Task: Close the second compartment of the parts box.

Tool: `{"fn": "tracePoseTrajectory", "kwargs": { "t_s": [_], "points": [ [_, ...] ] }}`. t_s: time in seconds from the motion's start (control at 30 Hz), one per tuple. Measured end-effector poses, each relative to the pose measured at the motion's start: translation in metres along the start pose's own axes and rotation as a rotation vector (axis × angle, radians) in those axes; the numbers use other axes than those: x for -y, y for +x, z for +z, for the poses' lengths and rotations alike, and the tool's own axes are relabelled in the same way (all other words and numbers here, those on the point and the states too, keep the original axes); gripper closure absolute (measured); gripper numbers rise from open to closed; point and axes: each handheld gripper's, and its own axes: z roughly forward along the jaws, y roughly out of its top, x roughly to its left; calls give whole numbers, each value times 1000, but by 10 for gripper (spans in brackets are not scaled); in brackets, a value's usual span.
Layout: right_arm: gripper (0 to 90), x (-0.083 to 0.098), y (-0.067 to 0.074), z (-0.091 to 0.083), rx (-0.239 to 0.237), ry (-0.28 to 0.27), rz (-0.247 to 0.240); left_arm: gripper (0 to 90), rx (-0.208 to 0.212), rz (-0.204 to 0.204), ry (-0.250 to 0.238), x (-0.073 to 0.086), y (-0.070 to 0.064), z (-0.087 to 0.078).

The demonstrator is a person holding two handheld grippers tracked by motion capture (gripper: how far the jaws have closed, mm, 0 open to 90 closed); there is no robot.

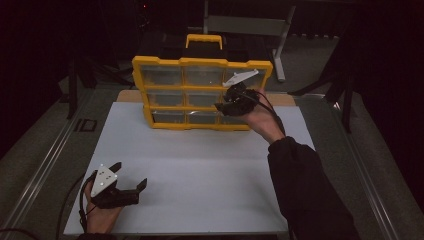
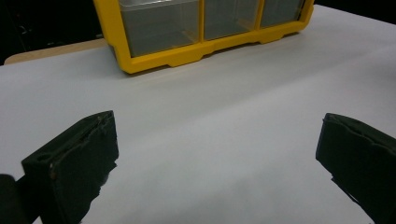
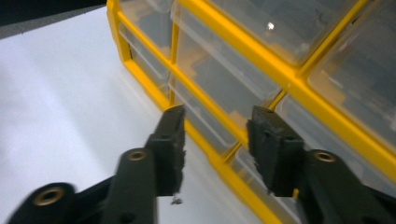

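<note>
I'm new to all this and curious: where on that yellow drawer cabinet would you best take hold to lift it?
Probably the yellow handle on top of the drawer cabinet, approached from above: it arches over the frame, leaving a gap for a jaw, while the clear drawer fronts look flat and smooth.

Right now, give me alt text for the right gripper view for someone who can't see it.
The right gripper, its two black jaws parted with nothing between them, points at the clear drawers of a yellow organizer standing on a white table.
</note>
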Motion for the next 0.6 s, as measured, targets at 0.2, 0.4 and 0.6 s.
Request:
{"fn": "tracePoseTrajectory", "kwargs": {
  "t_s": [0.2,0.4,0.6],
  "points": [
    [450,15,6,-6,-14,-14,-23,0,-1,-5,-3,0,0,0],
    [357,35,11,-9,-12,-10,-7,0,1,-2,-1,0,0,0],
    [269,58,14,-14,-37,-19,17,0,12,-5,-8,0,0,-1]
  ]
}}
